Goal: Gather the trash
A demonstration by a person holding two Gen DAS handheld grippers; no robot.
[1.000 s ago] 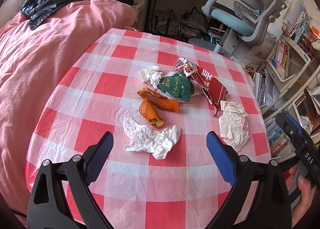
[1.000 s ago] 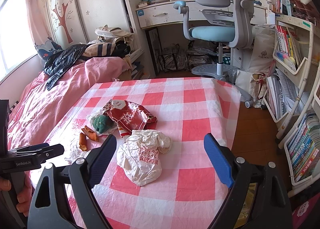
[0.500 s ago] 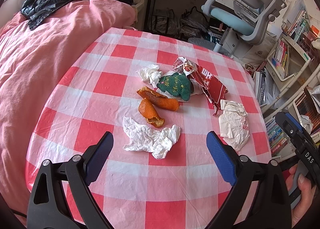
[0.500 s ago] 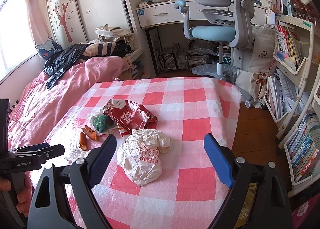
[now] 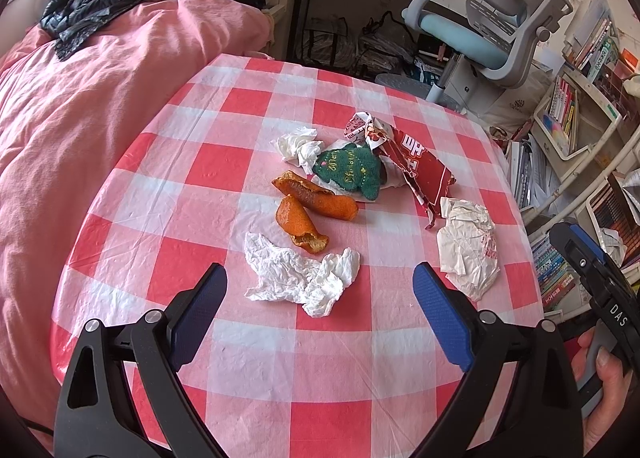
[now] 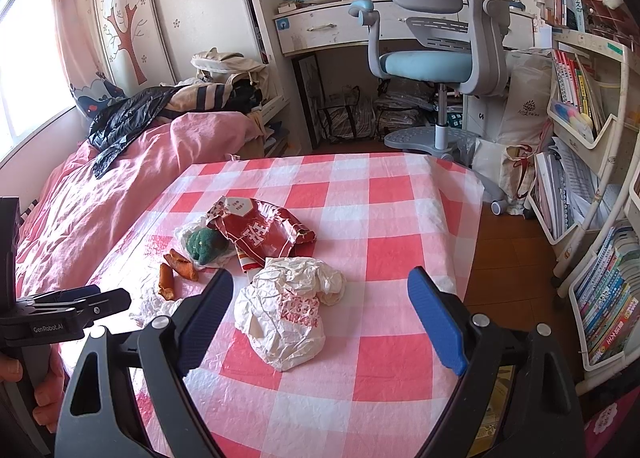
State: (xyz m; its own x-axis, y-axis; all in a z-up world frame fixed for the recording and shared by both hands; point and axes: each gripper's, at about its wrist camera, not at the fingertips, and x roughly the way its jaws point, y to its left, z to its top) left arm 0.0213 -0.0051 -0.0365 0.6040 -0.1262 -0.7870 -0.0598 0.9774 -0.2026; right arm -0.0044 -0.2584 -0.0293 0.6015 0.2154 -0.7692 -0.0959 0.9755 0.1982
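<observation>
Trash lies on a red-and-white checked tablecloth (image 5: 224, 174). Nearest my left gripper (image 5: 320, 286) is a crumpled white tissue (image 5: 300, 278), just ahead of the open fingers and not touched. Beyond it lie two orange peels (image 5: 304, 218), a green wrapper (image 5: 350, 172), a second tissue (image 5: 298, 146) and a torn red packet (image 5: 420, 170). A crumpled white paper bag (image 6: 284, 314) (image 5: 468, 250) sits just ahead of my right gripper (image 6: 320, 286), which stands wide open and empty. The red packet (image 6: 264, 234) and green wrapper (image 6: 206, 244) lie further off.
A bed with a pink duvet (image 5: 80, 118) runs along the table's left side, a black jacket (image 5: 100, 6) on it. A grey-blue desk chair (image 6: 436, 46) and desk stand beyond the table. Bookshelves (image 6: 592, 218) crowd the right. A hand (image 5: 604, 378) holds the other gripper.
</observation>
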